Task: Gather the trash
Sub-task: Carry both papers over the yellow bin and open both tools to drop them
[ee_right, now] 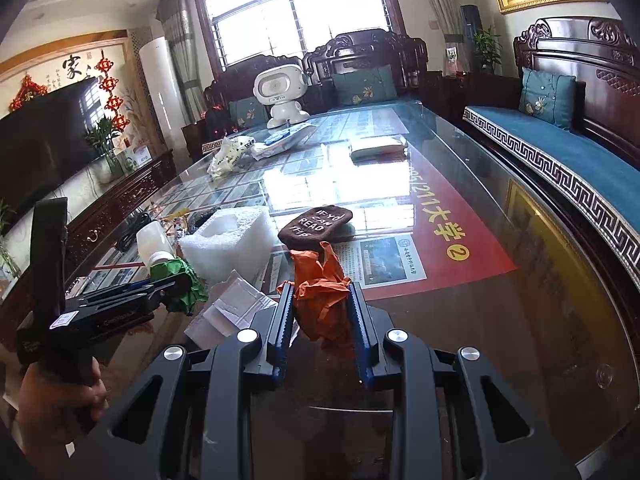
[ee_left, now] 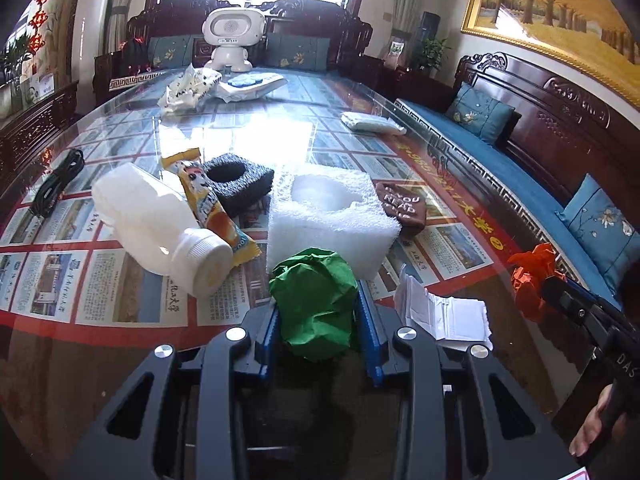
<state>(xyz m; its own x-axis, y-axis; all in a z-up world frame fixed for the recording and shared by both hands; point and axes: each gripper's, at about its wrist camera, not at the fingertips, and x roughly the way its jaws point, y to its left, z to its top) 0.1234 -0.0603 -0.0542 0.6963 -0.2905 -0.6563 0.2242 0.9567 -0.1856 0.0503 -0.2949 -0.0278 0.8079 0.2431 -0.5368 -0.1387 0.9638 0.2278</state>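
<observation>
Left tool (ee_left: 316, 312) grips green paper (ee_left: 314, 300), right tool (ee_right: 320, 312) grips orange paper (ee_right: 320, 292); white bottle (ee_left: 160, 224) lies nearest, just left of the left tool.

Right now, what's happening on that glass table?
A person holds a gripper in each hand, clearing trash. The left gripper is shut on a crumpled green paper wad; the right gripper is shut on a crumpled orange paper wad. On the glass table remain a white bottle lying on its side, a snack wrapper, a white foam block, a dark foam piece and folded white paper.
</observation>
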